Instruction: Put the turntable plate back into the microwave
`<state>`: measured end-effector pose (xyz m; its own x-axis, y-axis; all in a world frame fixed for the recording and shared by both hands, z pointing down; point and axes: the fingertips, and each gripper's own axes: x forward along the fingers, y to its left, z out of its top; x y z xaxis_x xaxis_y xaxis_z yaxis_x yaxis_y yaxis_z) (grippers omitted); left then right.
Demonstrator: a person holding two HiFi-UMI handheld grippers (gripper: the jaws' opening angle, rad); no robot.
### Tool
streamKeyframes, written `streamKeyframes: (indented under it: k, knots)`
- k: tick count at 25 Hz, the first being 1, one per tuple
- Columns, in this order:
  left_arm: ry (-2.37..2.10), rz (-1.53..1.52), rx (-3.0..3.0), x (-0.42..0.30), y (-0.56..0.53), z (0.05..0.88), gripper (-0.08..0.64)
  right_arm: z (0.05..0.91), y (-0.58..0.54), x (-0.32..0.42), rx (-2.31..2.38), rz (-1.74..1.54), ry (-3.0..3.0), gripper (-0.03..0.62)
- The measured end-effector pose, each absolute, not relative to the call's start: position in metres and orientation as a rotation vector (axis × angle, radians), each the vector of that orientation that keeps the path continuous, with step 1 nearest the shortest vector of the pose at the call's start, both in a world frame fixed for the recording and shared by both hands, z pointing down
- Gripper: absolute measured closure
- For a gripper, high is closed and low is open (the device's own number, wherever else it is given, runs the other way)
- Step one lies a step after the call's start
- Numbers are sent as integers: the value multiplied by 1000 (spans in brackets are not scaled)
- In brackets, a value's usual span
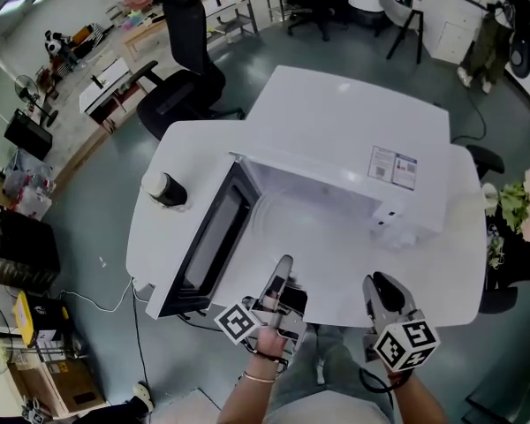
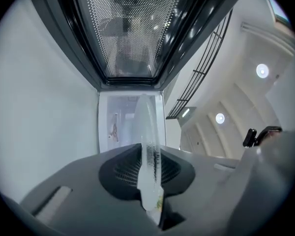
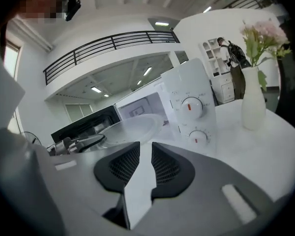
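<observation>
The turntable plate [image 2: 147,127] (rim in left gripper [image 2: 149,156]) points level toward the microwave [image 1: 344,140].

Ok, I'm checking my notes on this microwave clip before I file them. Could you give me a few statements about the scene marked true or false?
1. The door of the microwave is shut. False: it stands open, swung out to the left in the head view.
2. The left gripper is clamped on the rim of the turntable plate. True.
3. The right gripper grips the plate too. False: its jaws are apart with nothing between them.
4. A vase with flowers stands on the table. True.
5. The microwave's front has two knobs. True.
</observation>
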<state>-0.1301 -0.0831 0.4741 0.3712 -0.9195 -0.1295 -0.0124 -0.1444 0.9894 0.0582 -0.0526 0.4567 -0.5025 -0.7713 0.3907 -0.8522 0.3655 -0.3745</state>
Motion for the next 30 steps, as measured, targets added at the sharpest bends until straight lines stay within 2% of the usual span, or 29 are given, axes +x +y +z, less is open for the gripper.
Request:
streamKeyframes:
  k: [6,15,30]
  knots:
    - [-888,-1021,1452,-128,-87,482,522,469,-60,72,1607,777,-2384,521]
    - [-906,-1036,1436,-132,-97,498,522,491,-73,73,1678,684,-2331,577]
    - [-912,-1014,1480,-133,-130,510,518,517,-83,67,1666,715,-2295,581]
